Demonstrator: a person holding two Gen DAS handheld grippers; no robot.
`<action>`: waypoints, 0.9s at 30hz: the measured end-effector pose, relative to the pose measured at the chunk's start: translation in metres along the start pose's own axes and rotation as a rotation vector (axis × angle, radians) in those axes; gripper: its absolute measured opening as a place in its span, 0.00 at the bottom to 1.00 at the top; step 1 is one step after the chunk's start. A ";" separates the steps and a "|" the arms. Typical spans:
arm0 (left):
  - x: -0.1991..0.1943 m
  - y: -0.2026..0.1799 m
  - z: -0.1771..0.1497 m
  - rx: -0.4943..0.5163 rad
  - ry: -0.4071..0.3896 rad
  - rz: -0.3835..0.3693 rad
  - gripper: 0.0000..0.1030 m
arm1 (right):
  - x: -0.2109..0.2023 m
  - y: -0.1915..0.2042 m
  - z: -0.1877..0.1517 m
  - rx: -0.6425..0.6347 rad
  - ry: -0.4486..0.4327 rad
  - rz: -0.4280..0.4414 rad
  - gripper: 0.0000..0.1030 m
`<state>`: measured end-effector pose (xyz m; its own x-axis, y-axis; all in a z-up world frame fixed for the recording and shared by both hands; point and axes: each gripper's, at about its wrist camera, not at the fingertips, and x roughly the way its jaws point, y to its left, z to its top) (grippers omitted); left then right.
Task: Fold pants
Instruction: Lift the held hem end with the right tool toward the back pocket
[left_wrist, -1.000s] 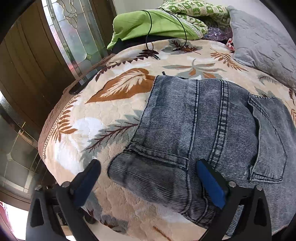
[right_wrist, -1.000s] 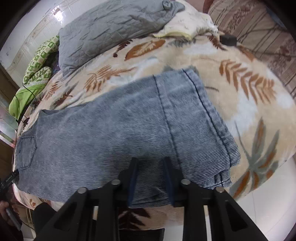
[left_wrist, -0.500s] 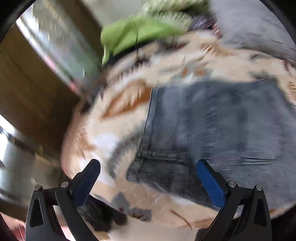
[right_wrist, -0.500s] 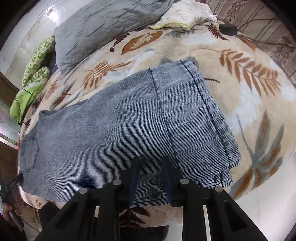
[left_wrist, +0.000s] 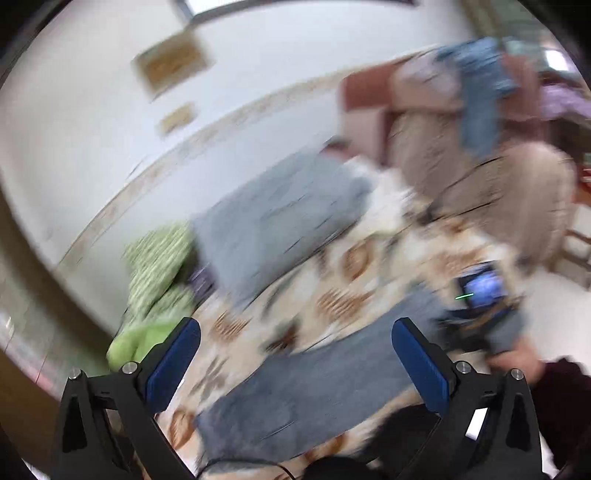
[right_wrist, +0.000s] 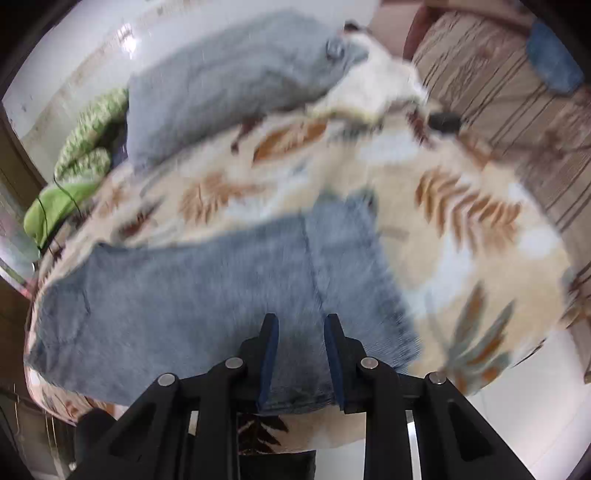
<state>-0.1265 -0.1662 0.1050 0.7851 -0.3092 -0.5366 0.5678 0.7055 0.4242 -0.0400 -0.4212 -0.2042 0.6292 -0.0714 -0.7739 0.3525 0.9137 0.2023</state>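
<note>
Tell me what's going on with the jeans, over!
Left gripper open, holding nothing, view blurred. Right gripper narrowed around the near edge of the jeans; grip unclear. Jeans flat on the leaf-print blanket. Nothing on top of them.

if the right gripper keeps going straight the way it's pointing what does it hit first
Most likely the jeans: the right gripper sits low over their near edge with denim between its narrowly parted fingers. The frame is blurred, so contact is unclear.

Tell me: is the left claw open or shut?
Open. The left claw has its blue pads spread wide, nothing between them; the jeans lie beyond on the bed.
</note>
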 end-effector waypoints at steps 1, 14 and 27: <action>-0.014 -0.008 0.006 0.009 -0.037 -0.031 1.00 | -0.008 -0.001 0.004 -0.001 -0.021 -0.009 0.29; 0.001 -0.006 0.004 -0.108 0.088 -0.158 1.00 | -0.042 -0.014 0.017 0.033 -0.099 -0.007 0.29; 0.060 0.023 -0.026 -0.167 0.181 -0.157 1.00 | -0.025 -0.011 -0.004 0.024 -0.064 0.037 0.29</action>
<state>-0.0727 -0.1518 0.0634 0.6253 -0.3151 -0.7140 0.6187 0.7577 0.2074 -0.0623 -0.4281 -0.1898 0.6848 -0.0638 -0.7259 0.3439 0.9065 0.2448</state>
